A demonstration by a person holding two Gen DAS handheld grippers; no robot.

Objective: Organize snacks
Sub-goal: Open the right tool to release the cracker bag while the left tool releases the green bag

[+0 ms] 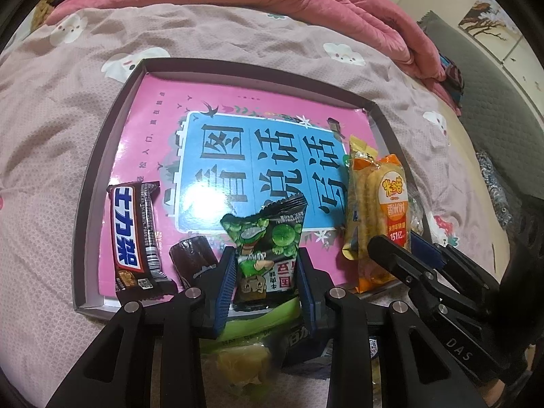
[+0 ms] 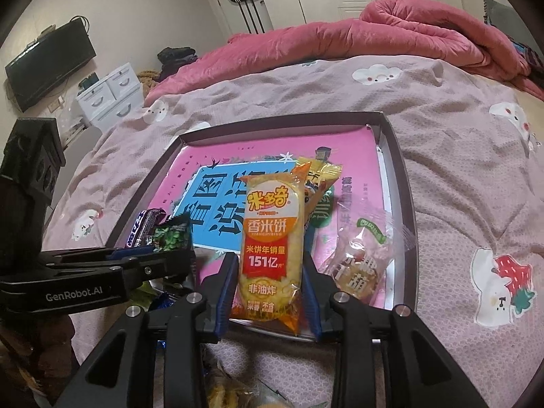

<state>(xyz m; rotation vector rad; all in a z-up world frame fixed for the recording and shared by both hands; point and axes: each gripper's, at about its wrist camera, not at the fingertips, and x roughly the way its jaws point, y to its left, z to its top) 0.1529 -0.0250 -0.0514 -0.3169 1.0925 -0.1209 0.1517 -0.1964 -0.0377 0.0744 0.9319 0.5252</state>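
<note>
Green pea packet [image 1: 267, 248] is clamped between left gripper [image 1: 267, 289] fingers, rice cracker pack [image 2: 270, 248] between right gripper [image 2: 270, 292] fingers (long axes along fingers, over tray [image 2: 404, 183]).

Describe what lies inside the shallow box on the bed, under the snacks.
A pink book with a blue title panel covers the box floor. On it lie a chocolate bar, rice cracker pack and green pea packet. The floor beneath is hidden.

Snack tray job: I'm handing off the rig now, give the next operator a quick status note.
Left hand-held gripper: shut on the green pea packet, over the tray's near edge.
Right hand-held gripper: shut on the rice cracker pack, also at the near edge.
Done: chocolate bar and clear-wrapped pastry lie in the tray.
Left: release both, then fetch the loose snacks below.
</note>
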